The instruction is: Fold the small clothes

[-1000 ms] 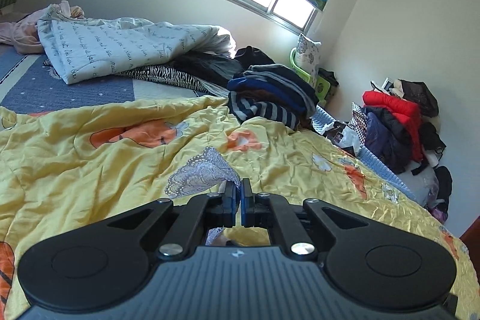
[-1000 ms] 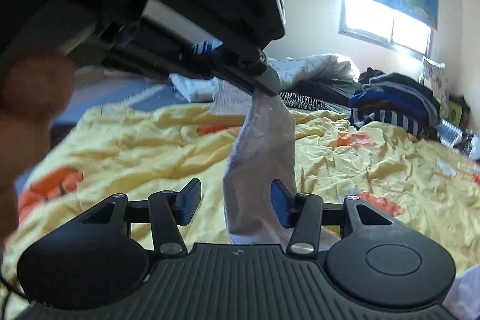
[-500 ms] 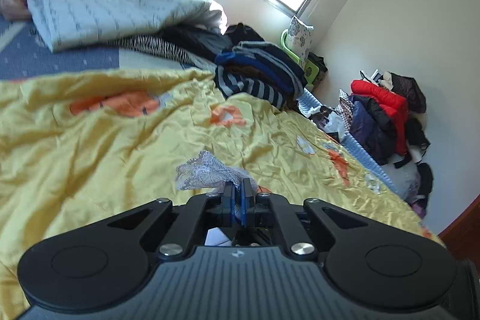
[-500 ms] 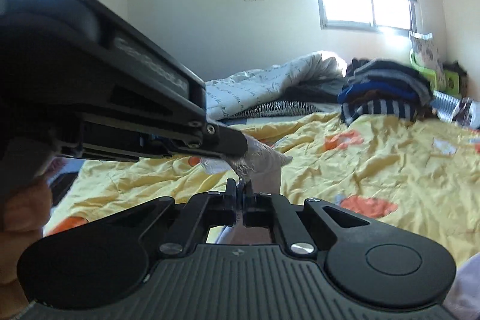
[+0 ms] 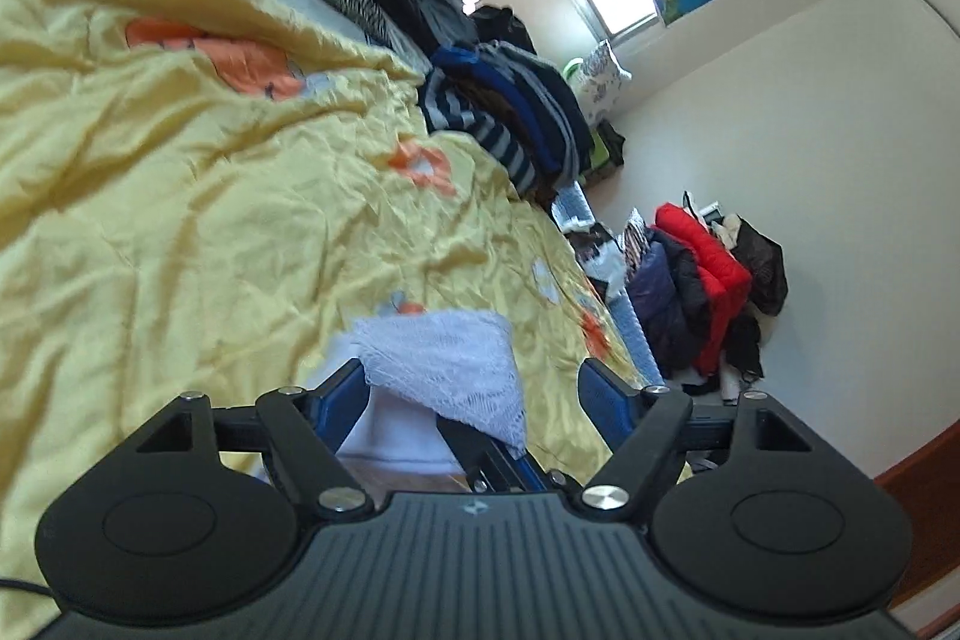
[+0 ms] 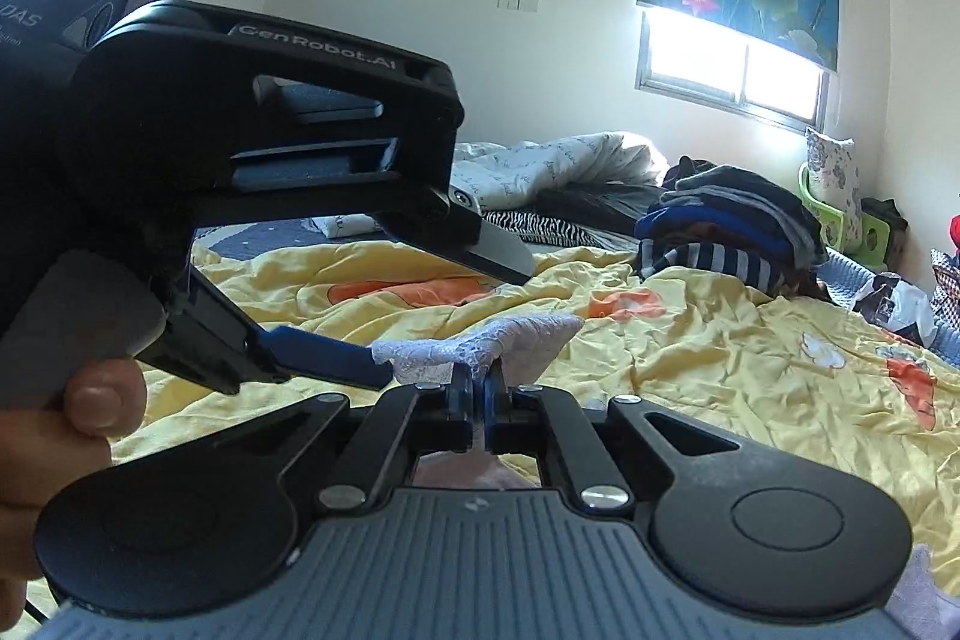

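— White lace garment (image 6: 480,343), where is it against the yellow quilt (image 6: 720,340)?

— Held just above the quilt, between the two grippers. In the right wrist view its long axis runs about level, left to right: the lacy end lies at the left by a blue finger (image 6: 324,355) of the left gripper (image 6: 420,304), the plainer end points right, toward the folded stack of dark clothes (image 6: 726,226) at the quilt's far edge.

— Left gripper?

— Its jaws have just been opening and stand wide apart. The lace sits between them and lies against one pad; I cannot tell any pressing. A hand (image 6: 54,436) holds its handle.

— And the right gripper (image 6: 478,391)?

— Clamped tight on the garment's middle, cloth rising from its fingertips.

— From the left wrist view?

— The lace (image 5: 447,370) lies above the quilt (image 5: 210,220), inside the left gripper (image 5: 474,388), corner drooping rightward.
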